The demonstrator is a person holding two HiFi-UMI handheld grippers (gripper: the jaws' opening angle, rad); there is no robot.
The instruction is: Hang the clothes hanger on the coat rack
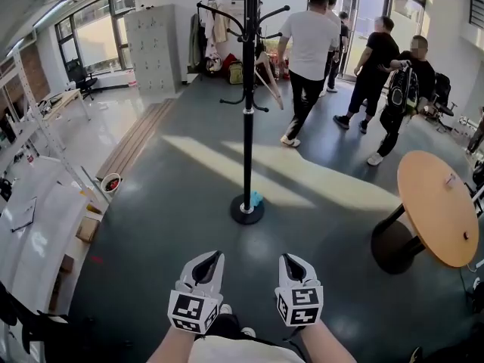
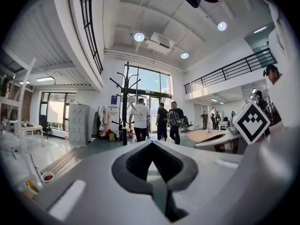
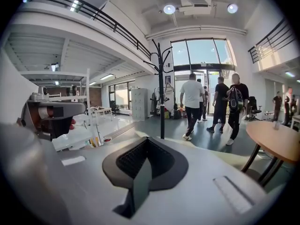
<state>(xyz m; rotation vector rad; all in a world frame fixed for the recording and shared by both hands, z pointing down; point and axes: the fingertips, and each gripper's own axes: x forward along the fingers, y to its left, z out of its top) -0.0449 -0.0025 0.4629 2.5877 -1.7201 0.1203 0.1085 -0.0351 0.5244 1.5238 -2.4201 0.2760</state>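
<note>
Left gripper (image 1: pixel 210 259) and right gripper (image 1: pixel 292 260) closed, empty. Hanger (image 1: pixel 271 79) at 3 o'clock of coat rack (image 1: pixel 248 127): likely light, stiff wood; grab shoulder.

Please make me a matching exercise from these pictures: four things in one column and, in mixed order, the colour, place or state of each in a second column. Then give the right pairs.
Things
1. coat rack
2. round table
3. lockers
4. right claw

Descriptions
A. light wooden top, at the right edge of the head view
B. shut, with nothing between its jaws
C. black and tall, in the middle of the head view
D. grey, far off at the upper left of the head view

Right pairs: 1-C, 2-A, 3-D, 4-B.
</note>
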